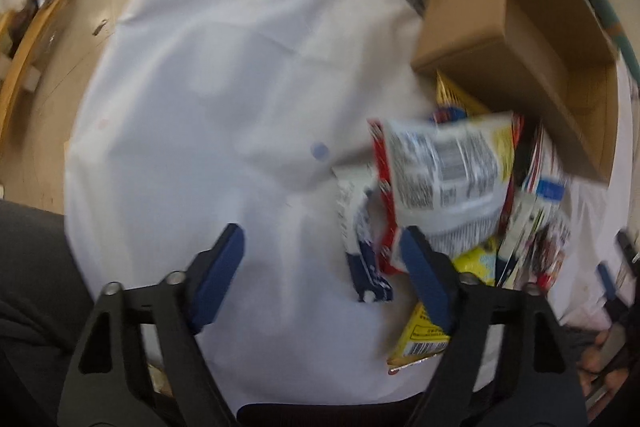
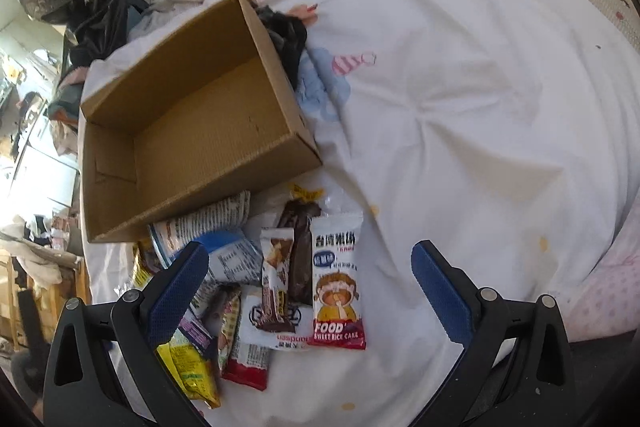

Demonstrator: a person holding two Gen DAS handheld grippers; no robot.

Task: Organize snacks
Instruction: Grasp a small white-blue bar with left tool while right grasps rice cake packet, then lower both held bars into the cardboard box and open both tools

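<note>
A pile of snack packets lies on a white bed sheet (image 2: pixel 460 87) in front of an open, empty cardboard box (image 2: pixel 208 135). In the right wrist view my right gripper (image 2: pixel 310 259) hovers open over the pile. A sweet rice cake packet (image 2: pixel 339 291), a brown bar (image 2: pixel 300 251) and a white-brown bar (image 2: pixel 276 279) lie below the gap, untouched. The left wrist view is blurred. There my left gripper (image 1: pixel 322 247) is open over bare sheet, its right finger (image 1: pixel 424 275) overlapping the pile's edge near a white-red packet (image 1: pixel 444 171) and a yellow packet (image 1: pixel 420 339). The box (image 1: pixel 472 7) stands beyond.
A black cloth (image 2: pixel 286 35) lies behind the box and a dark bag (image 2: pixel 92 3) is heaped at the bed's far left. A pink pillow (image 2: pixel 600 299) sits at the right. Wooden floor (image 1: pixel 60 67) runs past the bed's edge. A person's hand (image 1: pixel 600 359) shows low right.
</note>
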